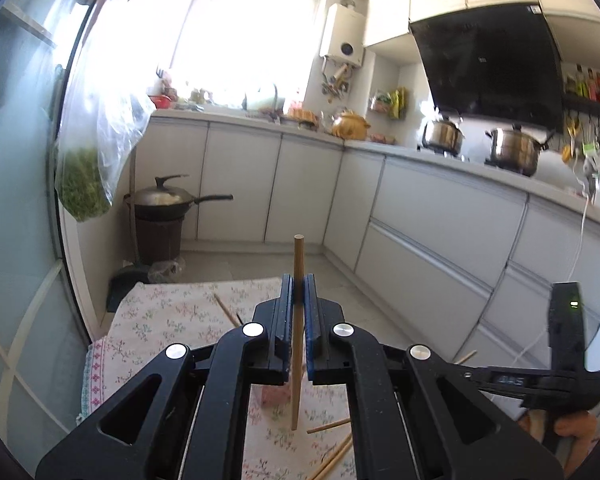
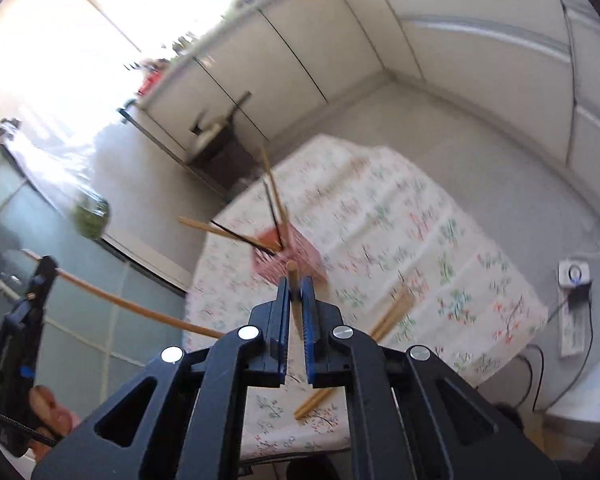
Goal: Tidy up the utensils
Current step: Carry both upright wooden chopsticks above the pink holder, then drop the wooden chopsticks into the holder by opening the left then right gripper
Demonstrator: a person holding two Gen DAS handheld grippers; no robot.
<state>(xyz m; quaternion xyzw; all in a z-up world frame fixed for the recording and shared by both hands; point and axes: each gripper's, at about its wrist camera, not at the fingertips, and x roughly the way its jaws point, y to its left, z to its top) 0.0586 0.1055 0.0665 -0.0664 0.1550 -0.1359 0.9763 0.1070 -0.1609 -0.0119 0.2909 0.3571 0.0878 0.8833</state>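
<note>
1. The left gripper point(image 1: 299, 292) has its blue fingers point(image 1: 286, 308) pinched narrow on a wooden chopstick point(image 1: 298, 320), which stands nearly upright. Its top pokes above the fingertips and its lower end hangs free above the floral cloth point(image 1: 172, 316).
2. The right gripper point(image 2: 296, 292) is likewise nearly closed on another chopstick point(image 2: 292, 270). Only a short rounded end shows past the fingertips.
3. That end sits just in front of the pink holder point(image 2: 288, 262), which stands on the cloth-covered counter point(image 2: 440, 240) near its left edge.
4. The holder already has several chopsticks point(image 2: 274, 196) in it, light wood and dark, leaning out to the left and upward.
5. Loose chopsticks point(image 2: 394, 312) lie flat on the cloth to the right of the right gripper, and another pair point(image 2: 314, 402) lies below the gripper, closer to the near edge.
6. More loose sticks point(image 1: 332, 426) lie on the cloth beneath the left gripper.
7. In the right wrist view the left gripper's chopstick appears as a long curved stick at left, out past the counter's left edge.
8. Grey floor point(image 2: 520, 184) lies open around the counter's far and right edges, with white cabinets point(image 1: 440, 208) beyond.
</note>
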